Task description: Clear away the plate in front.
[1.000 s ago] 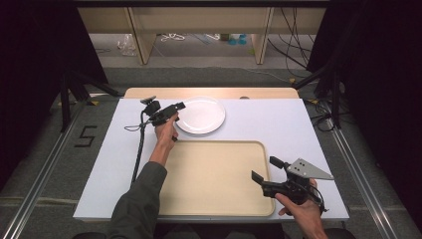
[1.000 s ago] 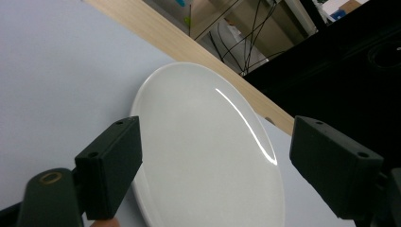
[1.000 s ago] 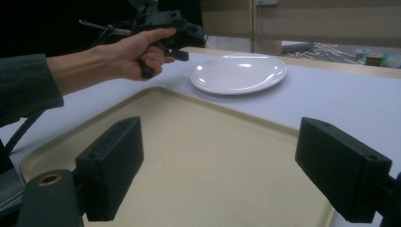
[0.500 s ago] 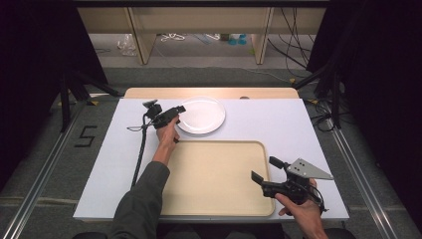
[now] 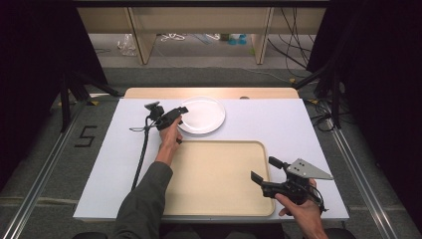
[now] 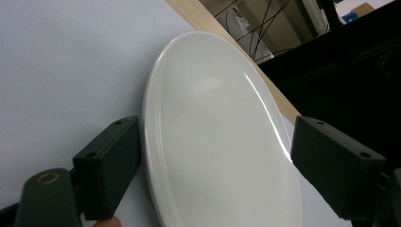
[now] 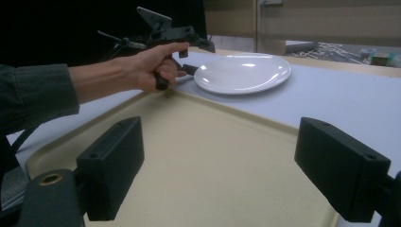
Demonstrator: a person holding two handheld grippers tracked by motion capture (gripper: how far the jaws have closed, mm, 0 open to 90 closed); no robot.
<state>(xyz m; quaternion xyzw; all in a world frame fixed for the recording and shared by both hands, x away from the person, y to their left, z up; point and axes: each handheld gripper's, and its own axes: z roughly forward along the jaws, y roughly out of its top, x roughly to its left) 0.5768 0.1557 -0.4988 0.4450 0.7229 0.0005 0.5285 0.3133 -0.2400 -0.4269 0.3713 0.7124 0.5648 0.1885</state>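
Observation:
A white round plate (image 5: 204, 114) lies on the white table beyond the beige tray (image 5: 219, 174). My left gripper (image 5: 181, 115) is at the plate's left rim, open. In the left gripper view the plate (image 6: 222, 118) lies between the jaws of my left gripper (image 6: 220, 172), one beside the rim and one past its far side. The right gripper view shows the left gripper (image 7: 198, 57) in a hand, one jaw above the plate (image 7: 242, 73) edge and one low by it. My right gripper (image 5: 264, 170) hovers open over the tray's near right corner; in its own view the right gripper (image 7: 220, 170) holds nothing.
The white table top (image 5: 99, 164) has bare room left of the tray and on the right behind it. A wooden strip (image 5: 209, 92) runs along the back edge. The left gripper's cable (image 5: 142, 154) trails down the table's left side. Beyond are shelves and cables on the floor.
The left gripper has edged slightly toward the plate's rim. The right gripper has stayed where it was.

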